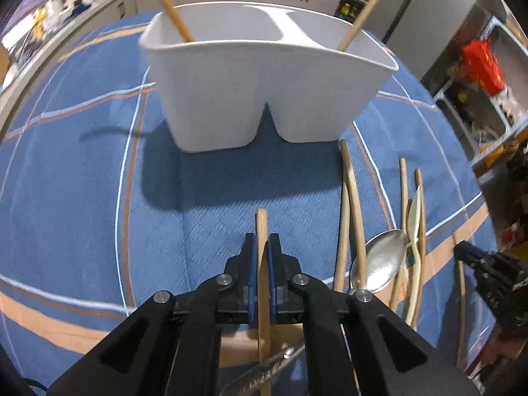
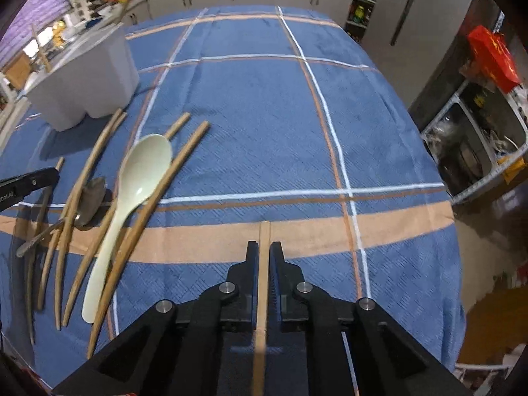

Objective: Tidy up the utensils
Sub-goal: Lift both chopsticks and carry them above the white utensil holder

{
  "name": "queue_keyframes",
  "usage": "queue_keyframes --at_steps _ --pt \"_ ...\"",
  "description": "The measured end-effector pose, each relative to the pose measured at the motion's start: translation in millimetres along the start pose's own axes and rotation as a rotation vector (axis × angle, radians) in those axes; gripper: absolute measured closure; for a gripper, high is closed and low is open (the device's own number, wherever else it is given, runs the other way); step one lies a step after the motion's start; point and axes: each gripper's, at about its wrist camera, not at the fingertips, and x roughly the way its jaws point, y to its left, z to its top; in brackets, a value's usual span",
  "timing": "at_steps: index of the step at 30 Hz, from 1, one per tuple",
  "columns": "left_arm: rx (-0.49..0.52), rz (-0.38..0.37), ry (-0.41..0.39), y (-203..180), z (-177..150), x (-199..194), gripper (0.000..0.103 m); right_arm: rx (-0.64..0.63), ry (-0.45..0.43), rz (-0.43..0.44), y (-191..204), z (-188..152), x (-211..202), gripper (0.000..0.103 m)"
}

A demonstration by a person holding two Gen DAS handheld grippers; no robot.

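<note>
My left gripper [image 1: 262, 247] is shut on a wooden chopstick [image 1: 263, 231] that runs between its blue pads, pointing toward the white two-compartment holder [image 1: 264, 99] just ahead. Each compartment holds one chopstick leaning outward. My right gripper [image 2: 264, 250] is shut on another wooden chopstick [image 2: 264, 237], held above the blue plaid tablecloth [image 2: 264, 115]. Left of it lie several loose chopsticks [image 2: 155, 194], a pale green plastic spoon [image 2: 138, 178] and a metal spoon [image 2: 90, 198]. The holder [image 2: 89, 79] stands at the far left there.
The left gripper's black tip [image 2: 29, 183] shows at the left edge of the right wrist view. Kitchen counters run behind the table. A metal rack with a red bag [image 2: 491, 56] stands off the table's right side. The cloth's right half [image 2: 379, 132] is bare.
</note>
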Motion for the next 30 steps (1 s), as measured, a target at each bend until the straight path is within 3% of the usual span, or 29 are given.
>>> queue_keyframes --at_steps 2,9,18,30 --pt "0.003 0.01 -0.037 0.3 -4.3 -11.3 0.097 0.037 -0.014 0.074 -6.4 -2.0 -3.7 0.097" --pt "0.047 0.058 -0.2 -5.5 -30.8 -77.6 0.097 0.087 -0.184 0.197 -10.9 -12.7 -54.1 0.097" --pt "0.022 0.063 -0.387 8.2 -53.3 -158.3 0.097 0.116 -0.358 0.264 -8.1 -16.2 -114.0 0.096" --pt "-0.012 0.04 -0.551 5.2 -85.6 -233.8 0.097 0.078 -0.473 0.306 7.9 -25.7 -152.9 0.097"
